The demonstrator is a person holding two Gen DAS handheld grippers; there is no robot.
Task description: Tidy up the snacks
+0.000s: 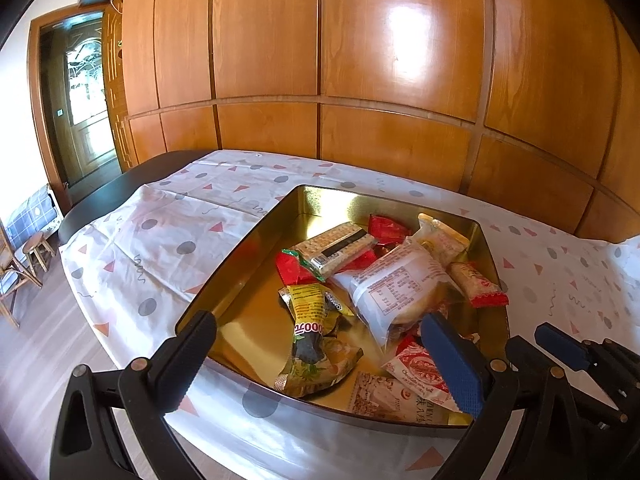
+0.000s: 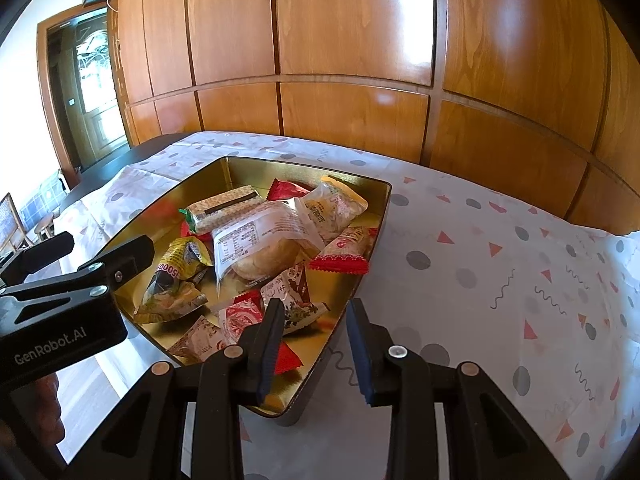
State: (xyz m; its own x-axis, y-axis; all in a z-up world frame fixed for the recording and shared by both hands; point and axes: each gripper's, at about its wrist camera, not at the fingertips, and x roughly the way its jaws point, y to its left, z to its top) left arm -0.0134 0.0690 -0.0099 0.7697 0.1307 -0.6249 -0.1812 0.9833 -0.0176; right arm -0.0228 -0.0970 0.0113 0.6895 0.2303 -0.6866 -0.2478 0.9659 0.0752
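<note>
Gold tin [image 2: 362,276] holds mixed snack packets [image 2: 256,240]; both hand-held grippers [image 1: 320,364] [image 2: 316,344] released, grasping nothing

Two handheld grippers poised, jaws parted and empty

The black left gripper [image 1: 320,356] gapes wide; the black, blue-padded right gripper [image 2: 316,350] stands narrowly parted, both angled downward.

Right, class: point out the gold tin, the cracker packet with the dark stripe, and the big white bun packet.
gold tin [image 1: 256,280], left wrist view, bare inner floor.
cracker packet [image 2: 224,208], right wrist view, middle of its top face.
white bun packet [image 1: 394,284], left wrist view, printed label.
</note>
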